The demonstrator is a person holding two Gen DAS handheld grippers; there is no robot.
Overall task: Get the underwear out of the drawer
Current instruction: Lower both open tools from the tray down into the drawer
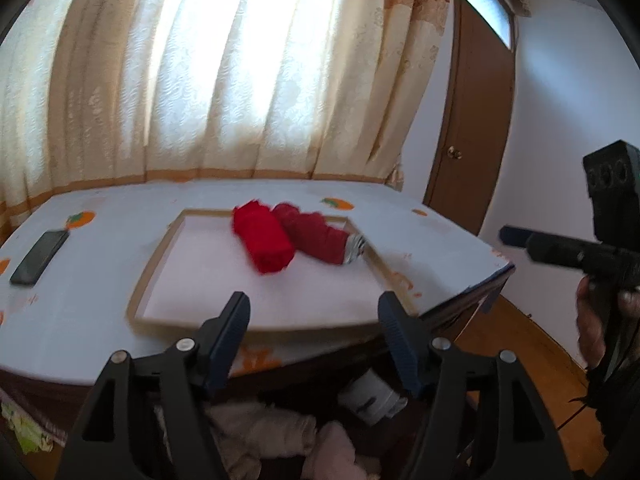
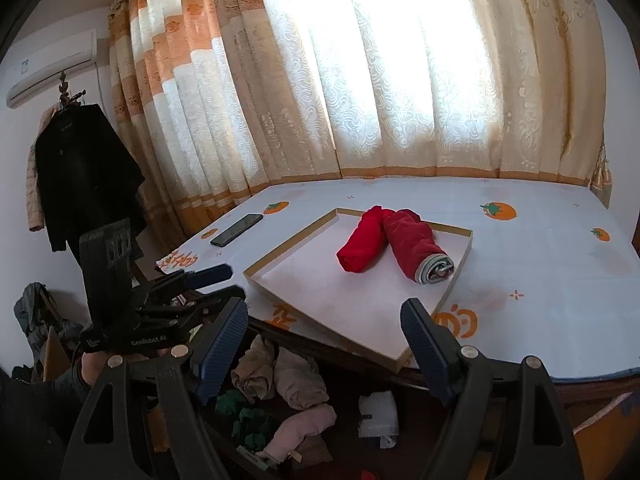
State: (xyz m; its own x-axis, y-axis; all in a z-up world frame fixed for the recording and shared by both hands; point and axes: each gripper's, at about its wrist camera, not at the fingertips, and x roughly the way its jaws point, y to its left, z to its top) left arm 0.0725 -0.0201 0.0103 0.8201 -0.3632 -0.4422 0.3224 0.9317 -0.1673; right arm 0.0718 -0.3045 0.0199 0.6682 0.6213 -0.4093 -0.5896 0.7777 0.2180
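Left wrist view showed my left claw (image 1: 314,316) spread wide and empty, hanging over the near edge of the white table with orange fruit prints (image 1: 92,280). My right claw (image 2: 324,322) was likewise spread, nothing between its fingers. Two rolled red underwear bundles (image 2: 394,242) lay side by side in the shallow white cardboard tray with tan rim (image 2: 288,248) on the table, the right one showing a grey striped end. Below the table edge, the open dark wooden drawer (image 2: 224,436) held more rolled garments in beige, pink and green (image 2: 280,380).

I judged the risks ahead: reaching down, a finger could catch the tray's near corner, which overhung the table edge, and tip it. A loose pinch might unroll a bundle or snag two at once. A black smartphone (image 1: 40,258) lay far left, well apart.
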